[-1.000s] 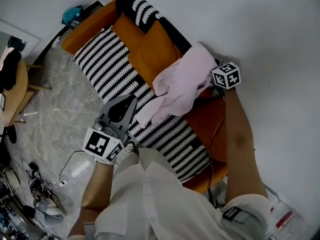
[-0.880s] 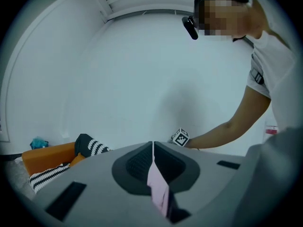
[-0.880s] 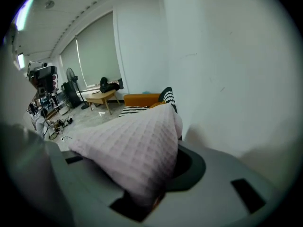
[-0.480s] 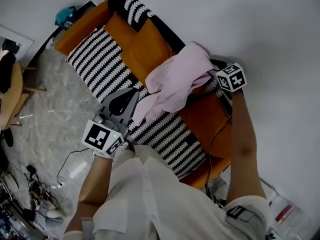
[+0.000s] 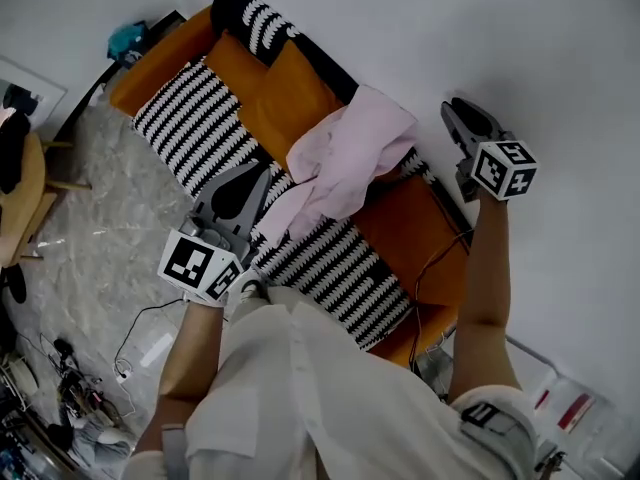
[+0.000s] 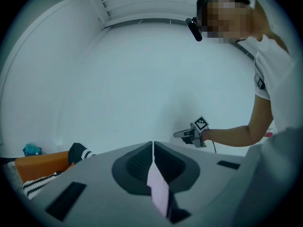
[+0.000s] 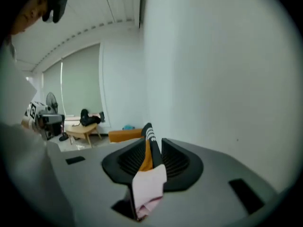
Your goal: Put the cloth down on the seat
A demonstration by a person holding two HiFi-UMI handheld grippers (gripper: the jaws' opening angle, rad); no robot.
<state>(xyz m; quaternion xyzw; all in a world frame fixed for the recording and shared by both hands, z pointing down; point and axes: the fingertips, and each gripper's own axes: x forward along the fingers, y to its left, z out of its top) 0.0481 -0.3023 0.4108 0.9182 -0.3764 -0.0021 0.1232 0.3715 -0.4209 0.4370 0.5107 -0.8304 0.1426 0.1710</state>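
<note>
Fingers of left gripper (image 5: 265, 174) clenched on pink cloth (image 5: 350, 158); right gripper (image 5: 455, 106) spread apart, empty.
Orange sofa (image 5: 412, 230) stretched beneath both; the cloth lay draped across it between them, its lower corner in the left fingers, clear of the right.

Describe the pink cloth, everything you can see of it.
The pink cloth is pale, thin and soft-looking, rumpled into loose folds. It lies draped across the sofa. Its bulk is over the orange cushions by the backrest, and a narrower tail runs down onto the striped seat. The left gripper is shut on an edge of that tail. The right gripper, jaws apart, is raised clear of it.
</note>
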